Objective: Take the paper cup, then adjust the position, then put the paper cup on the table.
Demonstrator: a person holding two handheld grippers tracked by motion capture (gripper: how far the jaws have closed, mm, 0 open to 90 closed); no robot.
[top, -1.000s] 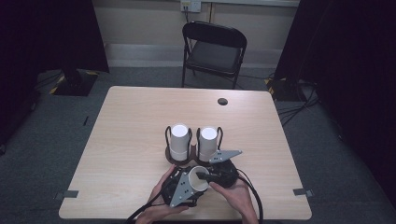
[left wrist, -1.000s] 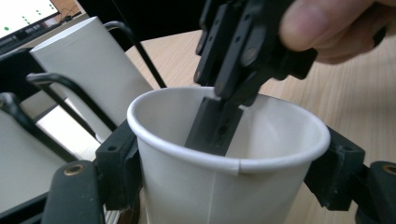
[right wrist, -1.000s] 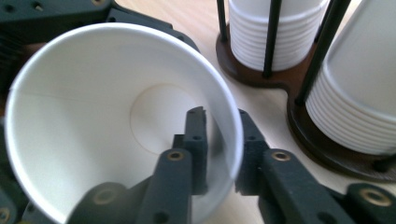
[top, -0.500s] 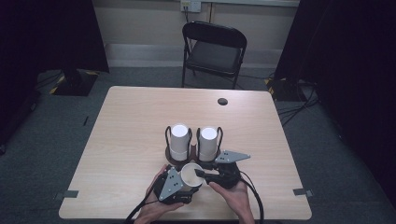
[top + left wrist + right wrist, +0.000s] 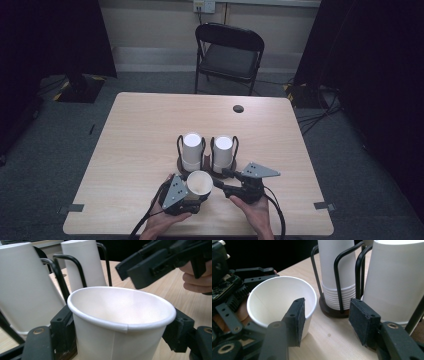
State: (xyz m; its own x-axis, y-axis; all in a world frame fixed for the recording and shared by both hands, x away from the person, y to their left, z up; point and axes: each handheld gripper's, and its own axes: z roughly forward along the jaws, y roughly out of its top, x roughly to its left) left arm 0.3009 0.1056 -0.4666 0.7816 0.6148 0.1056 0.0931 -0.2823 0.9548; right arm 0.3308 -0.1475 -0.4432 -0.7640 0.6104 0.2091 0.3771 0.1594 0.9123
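A single white paper cup (image 5: 199, 183) stands upright near the table's front edge. My left gripper (image 5: 198, 194) is shut on it, its pads (image 5: 62, 327) pressing the cup (image 5: 120, 315) from both sides. My right gripper (image 5: 223, 181) sits just right of the cup. Its jaws have just been opening and stand open (image 5: 329, 320), with bare table between them. Its left pad (image 5: 295, 320) is beside the cup's wall (image 5: 274, 300). Just behind stand two stacks of white cups (image 5: 192, 150) (image 5: 223, 150) in black wire holders.
The wooden table (image 5: 140, 130) has a small dark round hole (image 5: 238, 108) at the back right. A black folding chair (image 5: 227, 55) stands behind the table. Both of the person's hands come in at the front edge.
The right gripper's jaws have spread apart and let go of the cup. The left gripper has carried the cup a little to the left.
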